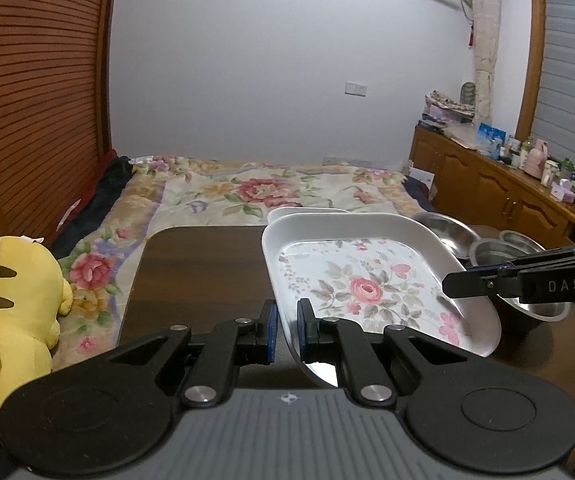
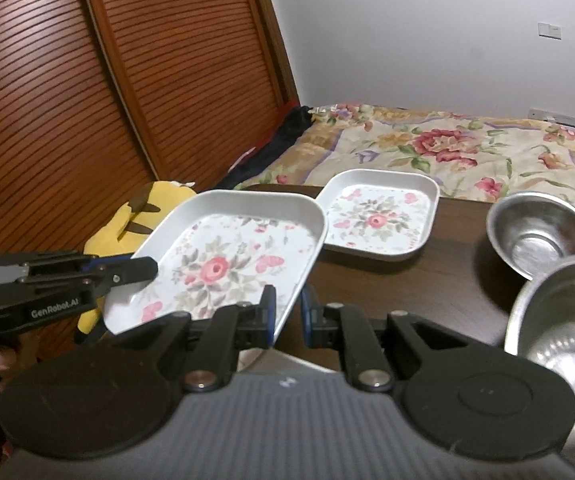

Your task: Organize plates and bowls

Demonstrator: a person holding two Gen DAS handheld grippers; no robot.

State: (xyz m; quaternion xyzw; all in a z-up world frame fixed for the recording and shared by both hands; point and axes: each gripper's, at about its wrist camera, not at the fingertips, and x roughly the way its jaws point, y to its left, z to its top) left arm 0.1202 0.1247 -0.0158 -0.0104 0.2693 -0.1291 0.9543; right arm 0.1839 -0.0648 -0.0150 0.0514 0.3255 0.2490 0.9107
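A square white plate with a rose print (image 1: pixel 367 280) (image 2: pixel 223 264) is held up off the dark wooden table (image 1: pixel 199 272) (image 2: pixel 427 284), tilted. My left gripper (image 1: pixel 286 320) (image 2: pixel 143 270) is shut on its left rim. My right gripper (image 2: pixel 287 312) (image 1: pixel 453 284) is shut on its right rim. A second, matching plate (image 2: pixel 379 216) (image 1: pixel 299 211) lies flat on the table behind it. Steel bowls (image 2: pixel 543 232) (image 2: pixel 567 320) (image 1: pixel 443 230) stand on the table's right side.
A yellow plush toy (image 1: pixel 11 312) (image 2: pixel 143 216) lies left of the table. A bed with a floral blanket (image 1: pixel 255 192) (image 2: pixel 447 148) is behind the table. A wooden louvred wardrobe (image 2: pixel 87 100) is on the left, and a cluttered cabinet (image 1: pixel 507 184) on the right.
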